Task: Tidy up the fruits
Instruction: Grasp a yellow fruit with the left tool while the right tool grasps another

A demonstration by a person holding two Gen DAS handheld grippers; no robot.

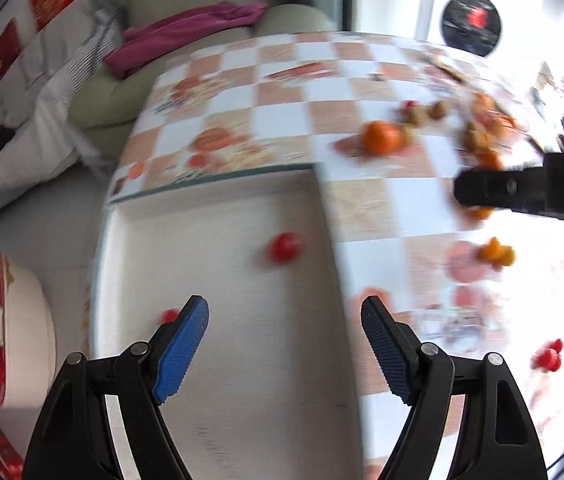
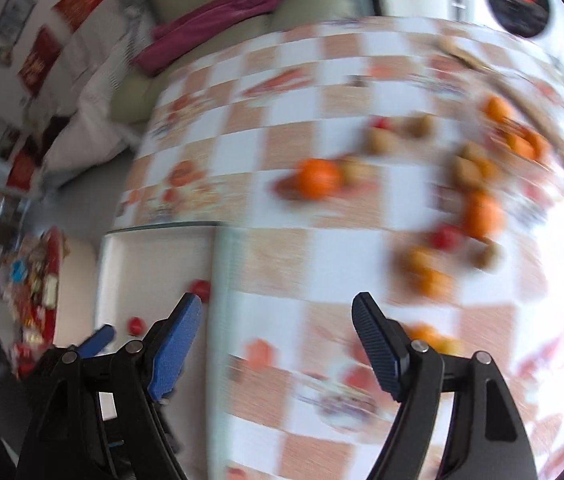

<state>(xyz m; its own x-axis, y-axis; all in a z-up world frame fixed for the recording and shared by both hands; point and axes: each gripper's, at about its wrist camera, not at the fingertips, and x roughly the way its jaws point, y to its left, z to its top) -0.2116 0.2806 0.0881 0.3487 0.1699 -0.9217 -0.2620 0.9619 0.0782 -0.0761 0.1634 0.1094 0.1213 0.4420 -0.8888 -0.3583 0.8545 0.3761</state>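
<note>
On the tray, two red fruits.

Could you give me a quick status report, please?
Left hand-held gripper and right hand-held gripper open, empty. Two small red fruits in white tray. Oranges on table.

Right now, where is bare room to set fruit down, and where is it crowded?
The white tray is mostly bare: two small red fruits, one mid-tray, one at its left edge. The checkered tablecloth beyond the tray is free. Oranges and brown fruits crowd the right.
</note>
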